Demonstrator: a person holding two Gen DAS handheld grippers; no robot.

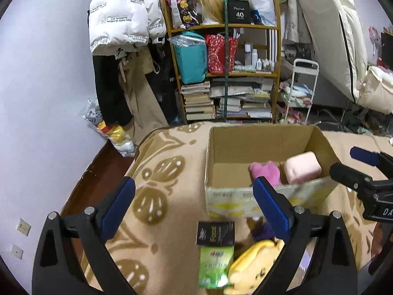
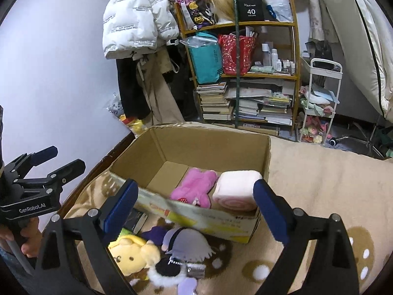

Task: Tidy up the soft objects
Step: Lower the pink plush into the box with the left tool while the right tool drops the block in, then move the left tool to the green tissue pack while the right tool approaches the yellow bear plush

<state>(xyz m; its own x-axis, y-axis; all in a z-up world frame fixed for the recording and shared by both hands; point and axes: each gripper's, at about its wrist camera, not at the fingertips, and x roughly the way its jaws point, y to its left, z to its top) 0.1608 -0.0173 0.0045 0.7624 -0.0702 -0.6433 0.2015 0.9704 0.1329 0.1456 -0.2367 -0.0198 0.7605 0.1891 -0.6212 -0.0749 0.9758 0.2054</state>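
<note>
Both tongs, left (image 1: 194, 204) and right (image 2: 195, 206), are gaping empty. The yellow plush (image 2: 133, 253), lying just below the right tongs, is looking light and squashy; pinching its plump middle seems best.

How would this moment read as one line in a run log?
cardboard box: pink plush, pink roll inside | yellow plush outside | left gripper, right gripper: jaws open, empty

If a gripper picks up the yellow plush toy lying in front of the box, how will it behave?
The yellow plush toy looks stuffed and fuzzy, so it probably squashes under the pads and sags. It is likely light for its size. Lying flat on the blanket, it seems unlikely to roll.
</note>
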